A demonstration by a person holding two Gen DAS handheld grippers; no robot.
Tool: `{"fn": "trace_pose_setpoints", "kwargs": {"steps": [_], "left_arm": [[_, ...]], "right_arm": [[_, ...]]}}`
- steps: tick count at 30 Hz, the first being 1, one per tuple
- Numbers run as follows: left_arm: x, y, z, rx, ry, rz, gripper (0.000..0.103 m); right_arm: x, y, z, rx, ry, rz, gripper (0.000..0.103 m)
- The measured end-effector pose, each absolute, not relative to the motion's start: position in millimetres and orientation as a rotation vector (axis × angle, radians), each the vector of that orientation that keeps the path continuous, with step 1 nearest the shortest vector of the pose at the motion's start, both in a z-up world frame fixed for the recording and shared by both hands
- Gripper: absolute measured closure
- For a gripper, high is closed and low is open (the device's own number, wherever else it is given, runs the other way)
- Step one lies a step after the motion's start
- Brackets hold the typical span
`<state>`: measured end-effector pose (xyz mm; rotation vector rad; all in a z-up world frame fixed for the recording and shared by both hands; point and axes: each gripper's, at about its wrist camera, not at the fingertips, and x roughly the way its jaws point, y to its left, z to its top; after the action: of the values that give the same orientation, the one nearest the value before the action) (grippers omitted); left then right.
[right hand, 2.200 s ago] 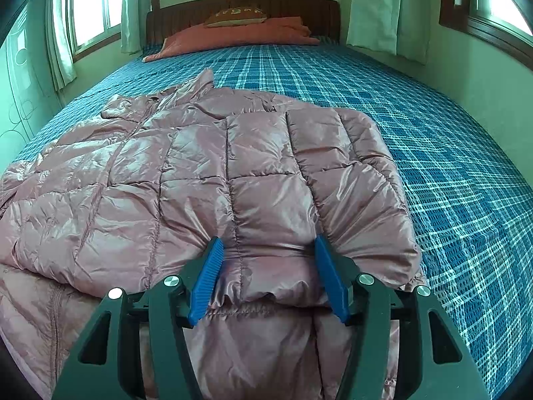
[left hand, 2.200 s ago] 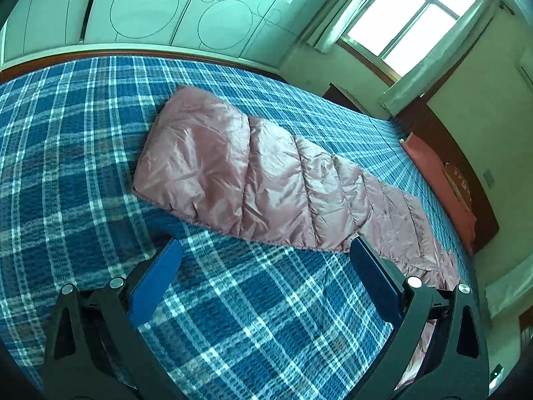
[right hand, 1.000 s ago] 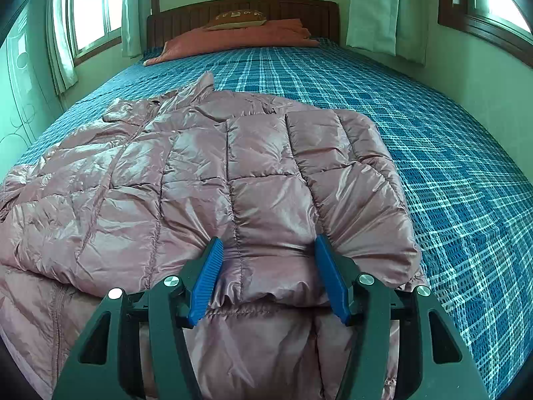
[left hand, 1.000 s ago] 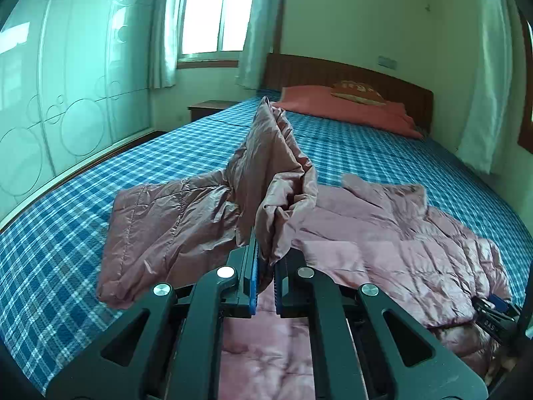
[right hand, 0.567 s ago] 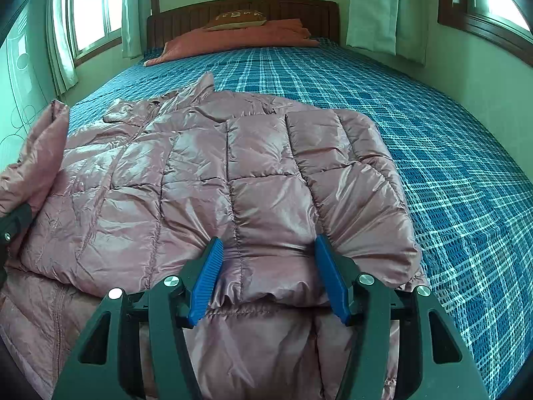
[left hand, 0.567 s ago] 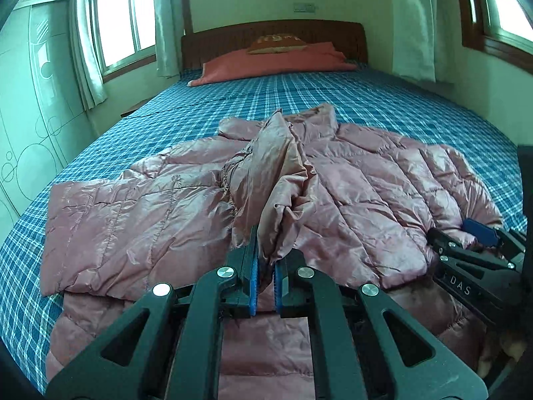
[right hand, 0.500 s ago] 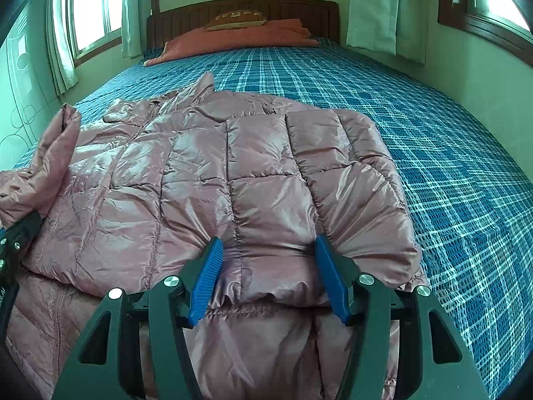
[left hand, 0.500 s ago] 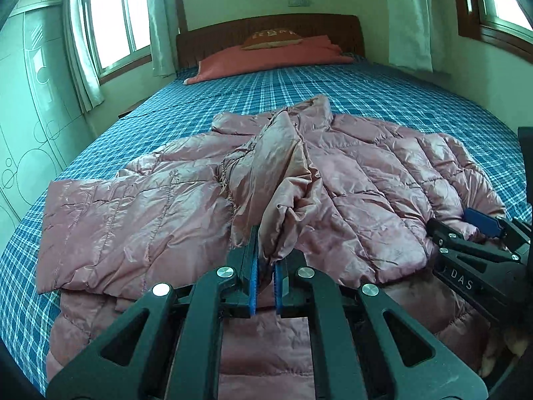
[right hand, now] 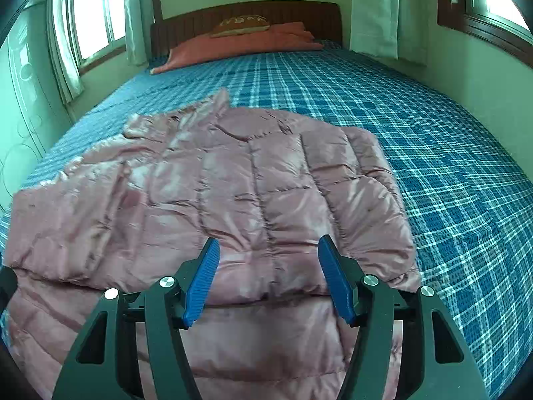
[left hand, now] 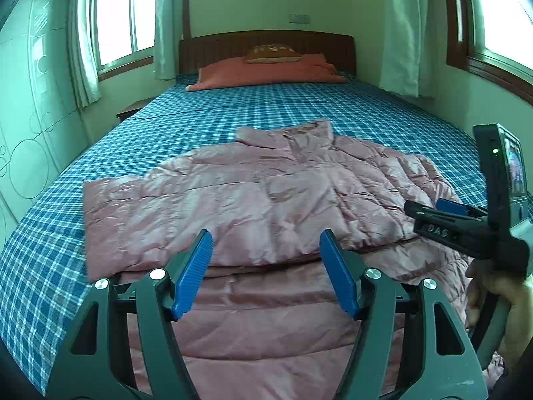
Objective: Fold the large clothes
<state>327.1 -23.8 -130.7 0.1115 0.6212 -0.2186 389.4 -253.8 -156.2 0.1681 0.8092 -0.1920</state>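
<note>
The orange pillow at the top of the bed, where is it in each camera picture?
Left wrist view: the orange pillow lies top centre, against the dark wooden headboard.
Right wrist view: the orange pillow lies top, a little left of centre, under the same headboard.
Shared landmark: the puffy pink quilted jacket spread on the blue checked bedspread.

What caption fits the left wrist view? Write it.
Left gripper open above the pink puffer jacket, sleeves folded across, on a plaid bed.

Pink quilted jacket (left hand: 253, 200) flat on bed
</note>
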Motion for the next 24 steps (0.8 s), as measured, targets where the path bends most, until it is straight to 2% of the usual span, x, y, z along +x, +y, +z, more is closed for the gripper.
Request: {"fn": "trace_pose_setpoints", "kwargs": {"steps": [6, 9, 11, 12, 13, 14, 15, 17, 24], "left_arm": [[338, 61, -128, 0.074, 0.63, -0.025, 0.036], [343, 98, -132, 0.027, 0.648, 0.047, 0.036], [344, 114, -136, 0.011, 0.658, 0.078, 0.036], [344, 119, -138, 0.006, 0.664, 0.087, 0.036], [344, 123, -140, 0.002, 0.671, 0.092, 0.036], [344, 126, -142, 0.001, 0.676, 0.095, 0.036], [346, 128, -142, 0.001, 0.679, 0.1, 0.036], [347, 133, -141, -0.005, 0.679, 0.103, 0.036], [357, 131, -137, -0.015, 0.67, 0.087, 0.036]], "right_arm": [[414, -196, -146, 0.229, 0.809, -0.035, 0.036], [433, -175, -156, 0.251, 0.84, -0.001, 0.03], [445, -165, -171, 0.272, 0.904, 0.017, 0.03], [449, -161, -178, 0.287, 0.928, 0.036, 0.037], [451, -158, -181, 0.287, 0.938, 0.047, 0.051], [451, -156, -181, 0.282, 0.943, 0.057, 0.075], [449, -155, -178, 0.275, 0.929, 0.058, 0.082], [441, -158, -166, 0.25, 0.883, 0.045, 0.088], [419, -230, -131, 0.183, 0.792, -0.109, 0.089]]}}
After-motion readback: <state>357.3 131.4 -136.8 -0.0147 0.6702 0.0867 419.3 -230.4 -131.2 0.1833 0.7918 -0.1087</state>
